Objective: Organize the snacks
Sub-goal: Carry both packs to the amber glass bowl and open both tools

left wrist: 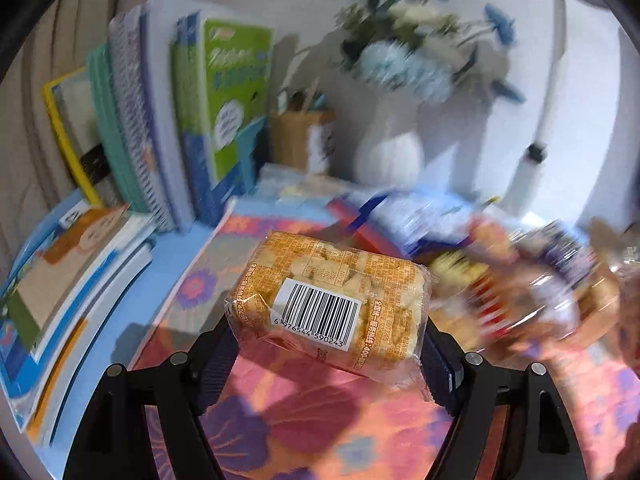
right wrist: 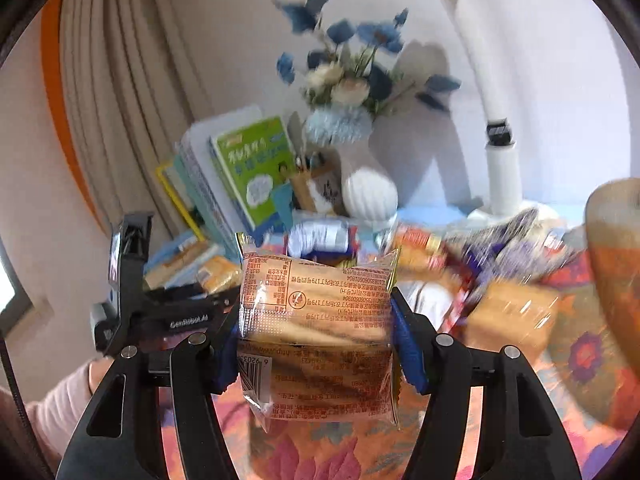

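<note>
My left gripper is shut on an orange cracker pack with a white barcode label, held above the flowered cloth. My right gripper is shut on a clear biscuit pack with orange print, held upright above the cloth. A blurred pile of snack packs lies to the right in the left wrist view and it shows behind the held pack in the right wrist view. The left gripper with its orange pack shows at the left of the right wrist view.
Upright books and a flat stack of books stand at the left. A wooden pen holder, a white vase with blue flowers and a white lamp base stand at the back. A tan basket rim is at the far right.
</note>
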Demonstrator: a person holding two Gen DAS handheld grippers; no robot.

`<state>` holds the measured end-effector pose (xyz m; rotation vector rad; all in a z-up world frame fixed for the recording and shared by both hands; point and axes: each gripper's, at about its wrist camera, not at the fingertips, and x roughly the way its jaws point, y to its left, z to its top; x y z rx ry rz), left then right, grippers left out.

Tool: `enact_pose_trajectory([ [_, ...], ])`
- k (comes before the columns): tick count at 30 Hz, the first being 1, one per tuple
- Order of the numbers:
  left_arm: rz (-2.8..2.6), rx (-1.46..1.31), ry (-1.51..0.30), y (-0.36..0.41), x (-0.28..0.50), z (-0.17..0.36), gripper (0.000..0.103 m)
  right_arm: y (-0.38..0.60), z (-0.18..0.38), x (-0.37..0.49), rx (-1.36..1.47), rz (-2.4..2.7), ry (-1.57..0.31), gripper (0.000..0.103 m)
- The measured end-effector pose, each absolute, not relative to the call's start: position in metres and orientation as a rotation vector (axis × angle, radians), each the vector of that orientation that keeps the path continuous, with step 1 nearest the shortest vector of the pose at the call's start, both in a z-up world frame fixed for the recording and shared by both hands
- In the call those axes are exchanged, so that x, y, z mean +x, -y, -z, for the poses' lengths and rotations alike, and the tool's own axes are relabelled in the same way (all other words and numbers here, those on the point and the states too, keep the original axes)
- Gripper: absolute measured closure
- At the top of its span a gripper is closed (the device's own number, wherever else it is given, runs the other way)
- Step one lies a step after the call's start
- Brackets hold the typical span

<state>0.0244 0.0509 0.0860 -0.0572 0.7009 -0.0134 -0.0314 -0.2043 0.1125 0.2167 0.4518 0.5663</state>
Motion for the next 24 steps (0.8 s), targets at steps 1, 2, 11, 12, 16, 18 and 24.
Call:
enact_pose_trajectory([
  [1, 0.028, -0.057, -0.698, -0.045, 0.026, -0.095, 0.025, 0.212, -0.124, -0.029, 0.211, -0.555, -0.441, 0.041],
  [2, 0.048, -0.049, -0.691, -0.033, 0.028, -0.109, 0.025, 0.221, -0.135, -0.027, 0.214, -0.552, -0.429, 0.041],
  [11, 0.350, -0.001, -0.648, 0.111, 0.056, -0.178, 0.024, 0.336, -0.192, 0.005, 0.238, -0.385, -0.434, 0.040],
  [12, 0.389, 0.011, -0.652, 0.131, 0.060, -0.178, 0.024, 0.345, -0.192, 0.005, 0.244, -0.379, -0.434, 0.040],
  [16, 0.491, 0.048, -0.699, 0.201, 0.076, -0.167, 0.024, 0.389, -0.183, 0.009, 0.253, -0.217, -0.493, 0.040],
  [18, 0.543, 0.068, -0.723, 0.232, 0.079, -0.157, 0.024, 0.407, -0.175, 0.010, 0.277, -0.174, -0.517, 0.040],
  [24, 0.619, 0.117, -0.865, 0.293, 0.089, -0.119, 0.019, 0.450, -0.154, 0.017, 0.314, 0.013, -0.590, 0.015],
])
